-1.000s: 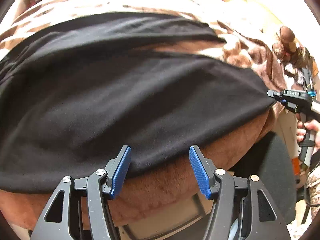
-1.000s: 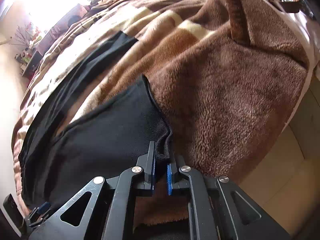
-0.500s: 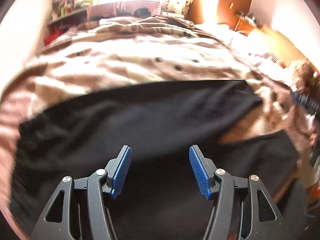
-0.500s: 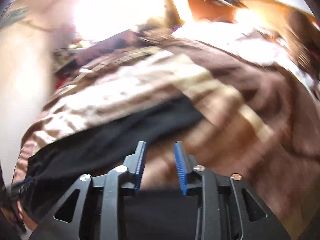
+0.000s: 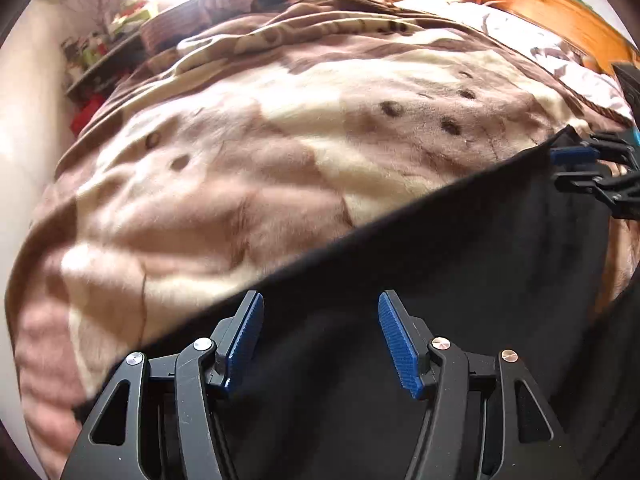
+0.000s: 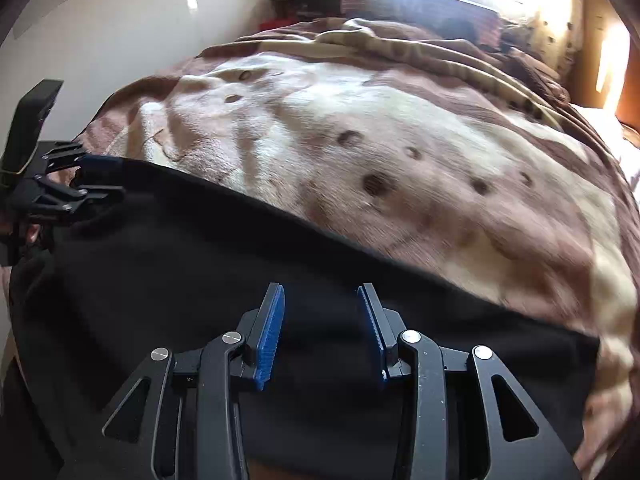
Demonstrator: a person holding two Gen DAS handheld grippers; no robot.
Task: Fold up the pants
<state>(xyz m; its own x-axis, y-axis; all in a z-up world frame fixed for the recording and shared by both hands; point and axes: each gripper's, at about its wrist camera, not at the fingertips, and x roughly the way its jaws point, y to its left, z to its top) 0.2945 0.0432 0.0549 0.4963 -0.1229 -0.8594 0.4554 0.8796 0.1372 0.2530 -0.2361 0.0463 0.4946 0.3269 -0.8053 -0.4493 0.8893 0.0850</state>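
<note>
The black pants [image 5: 460,264] lie folded on a brown and cream fleece blanket [image 5: 280,128], with a straight far edge running across both views [image 6: 248,256]. My left gripper [image 5: 320,336] is open and empty, its blue pads above the black cloth near that edge. My right gripper [image 6: 320,328] is open and empty over the pants too. In the left wrist view the right gripper [image 5: 580,164] shows at the pants' far right corner. In the right wrist view the left gripper [image 6: 76,184] shows at the far left corner.
The blanket [image 6: 400,160] covers a bed that fills both views. A cluttered shelf [image 5: 100,52] and a pale wall [image 6: 140,20] lie beyond the bed on the left. A wooden headboard [image 5: 560,12] runs along the far right. Bright window light comes from behind.
The right gripper let go of the pants' hem and opened. Both grippers swung up and over the bed; the pants now lie with one straight far edge instead of two spread legs.
</note>
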